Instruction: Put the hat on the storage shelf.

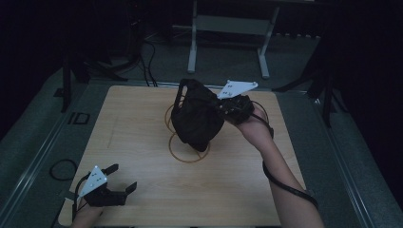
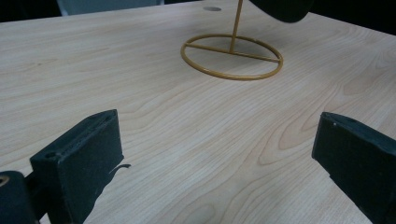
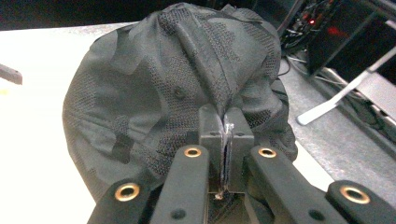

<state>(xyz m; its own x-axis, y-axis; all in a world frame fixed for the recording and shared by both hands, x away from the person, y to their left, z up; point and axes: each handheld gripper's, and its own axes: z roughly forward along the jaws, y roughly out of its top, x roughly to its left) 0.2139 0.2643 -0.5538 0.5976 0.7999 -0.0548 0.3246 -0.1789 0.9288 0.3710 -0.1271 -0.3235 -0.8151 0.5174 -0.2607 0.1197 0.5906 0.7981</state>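
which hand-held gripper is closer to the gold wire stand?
Right. The right hand-held gripper holds the black cap directly over the gold wire stand. The left hand-held gripper sits open at the table's near-left corner, apart from it.

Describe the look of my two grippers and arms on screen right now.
Both grippers, left gripper and right gripper, are black with two blocky jaws, each topped by a grey three-cornered plate with dark dots. Brass-coloured rivets stud the right one's linkage. A black cable trails along the bare right forearm.

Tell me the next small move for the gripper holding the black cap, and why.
Probably lower it a little further. The right gripper is shut on the black mesh cap, which hangs over the gold wire stand on the wooden table; whether it already rests on the post is unclear.
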